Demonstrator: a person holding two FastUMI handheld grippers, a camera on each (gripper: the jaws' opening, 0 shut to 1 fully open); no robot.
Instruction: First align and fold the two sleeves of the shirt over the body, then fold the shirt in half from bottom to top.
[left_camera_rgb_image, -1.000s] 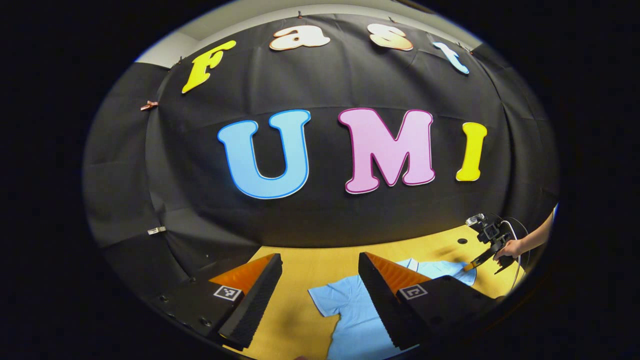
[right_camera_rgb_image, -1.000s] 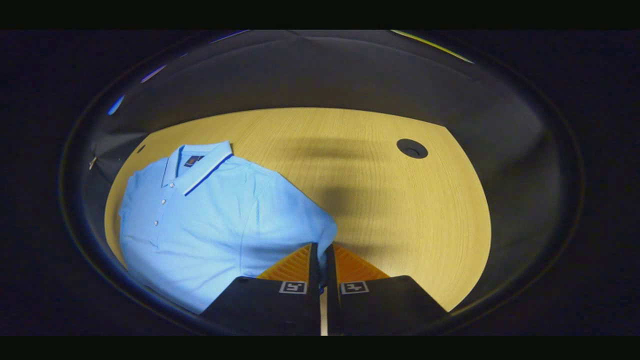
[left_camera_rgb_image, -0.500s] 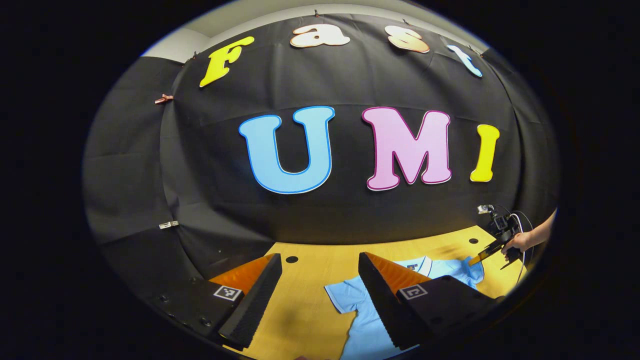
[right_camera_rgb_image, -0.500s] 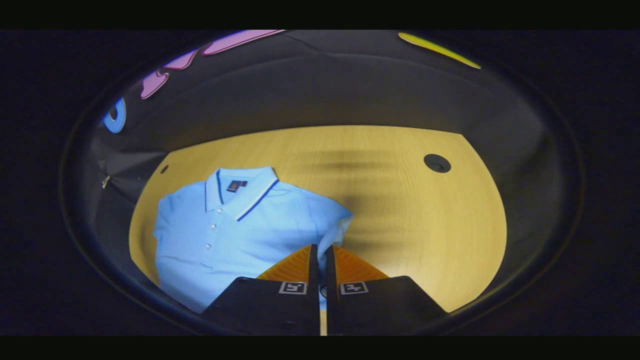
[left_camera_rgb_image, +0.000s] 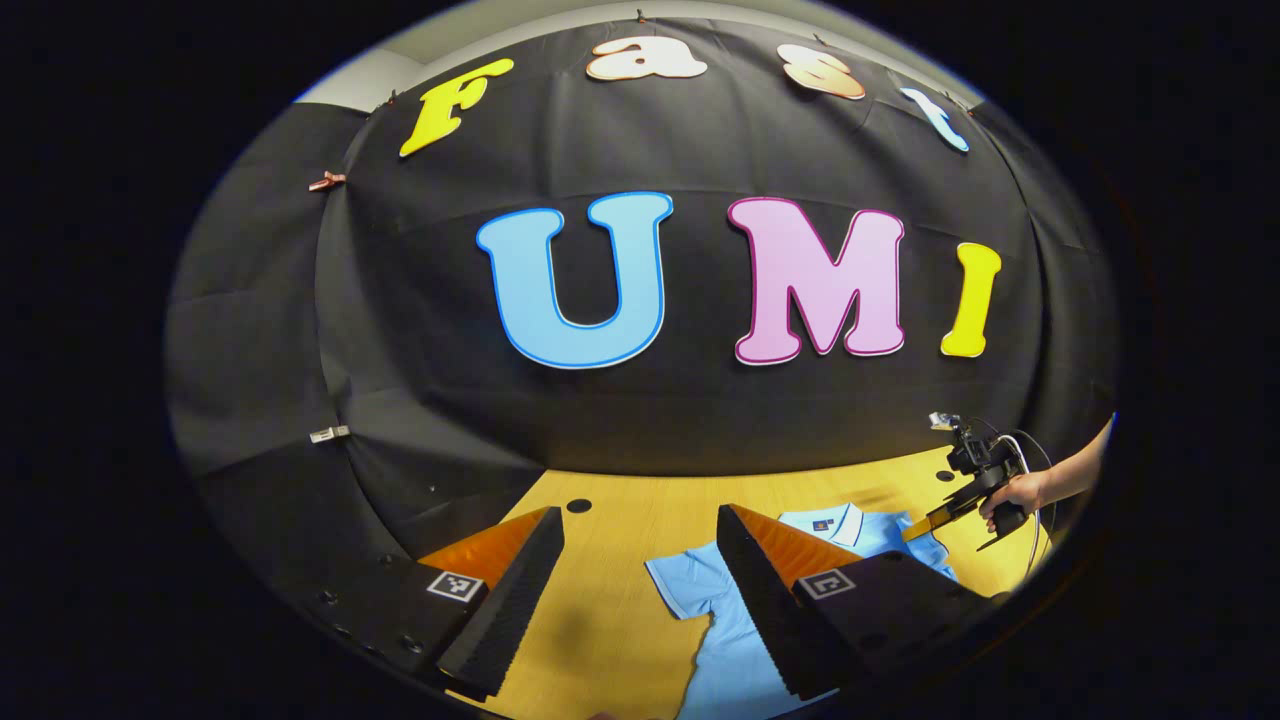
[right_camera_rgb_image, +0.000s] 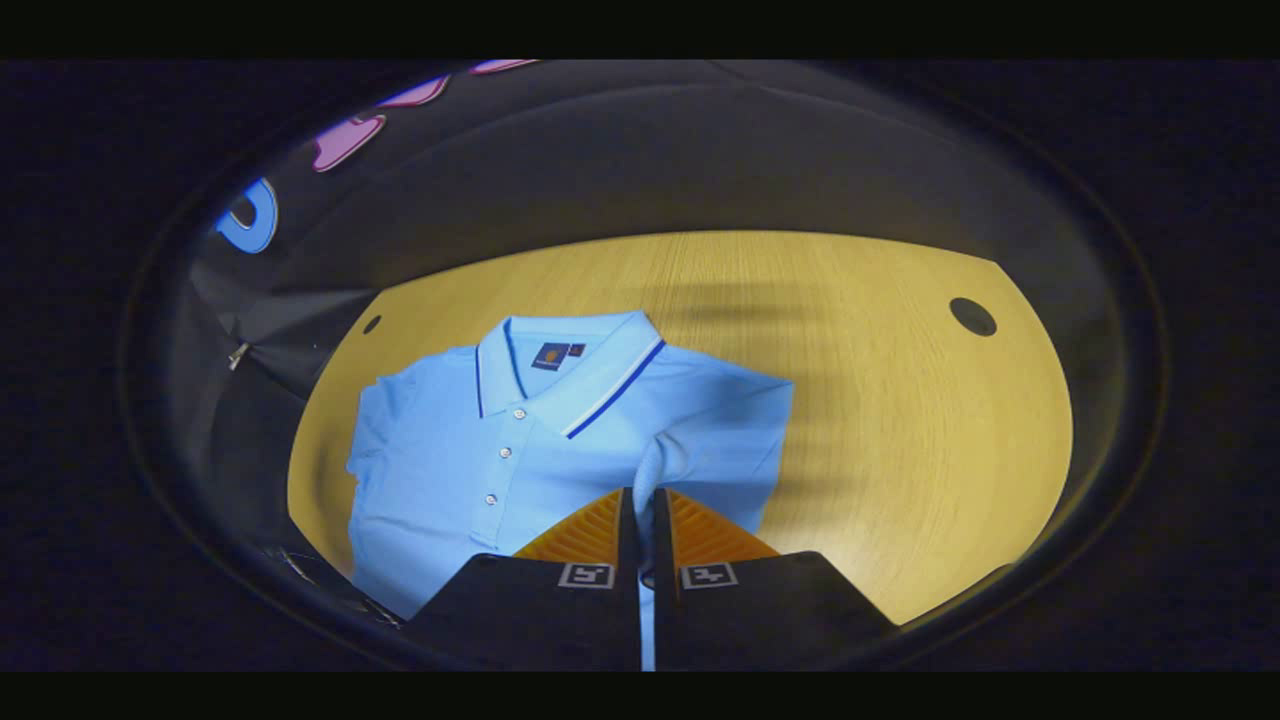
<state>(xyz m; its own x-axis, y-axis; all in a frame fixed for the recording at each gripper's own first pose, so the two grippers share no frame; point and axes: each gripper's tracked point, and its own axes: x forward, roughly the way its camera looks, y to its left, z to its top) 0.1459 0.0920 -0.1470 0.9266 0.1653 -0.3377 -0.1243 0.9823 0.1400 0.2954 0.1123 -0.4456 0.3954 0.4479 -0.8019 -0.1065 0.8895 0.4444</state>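
A light blue polo shirt (right_camera_rgb_image: 470, 450) lies face up on the wooden table (right_camera_rgb_image: 880, 450), collar (right_camera_rgb_image: 570, 365) toward the far side. My right gripper (right_camera_rgb_image: 640, 495) is shut on the near sleeve (right_camera_rgb_image: 665, 460), which is raised and drawn over the body. The other sleeve (right_camera_rgb_image: 378, 400) lies flat. In the left gripper view the shirt (left_camera_rgb_image: 700, 600) sits partly behind my open left gripper (left_camera_rgb_image: 638, 515), which hovers above the table with nothing between its fingers. Farther off, a hand (left_camera_rgb_image: 1010, 495) holds the right gripper (left_camera_rgb_image: 935, 520) at the shirt's edge.
Round cable holes are set in the table at the far right (right_camera_rgb_image: 972, 316) and far left (right_camera_rgb_image: 372, 324); one hole (left_camera_rgb_image: 578, 506) appears in the left gripper view. Black cloth walls close in the table's back and left side. Bare wood lies right of the shirt.
My right gripper has carried the pinched sleeve from beside the shirt inward over its body. The left gripper stays open, its view shifted only slightly.
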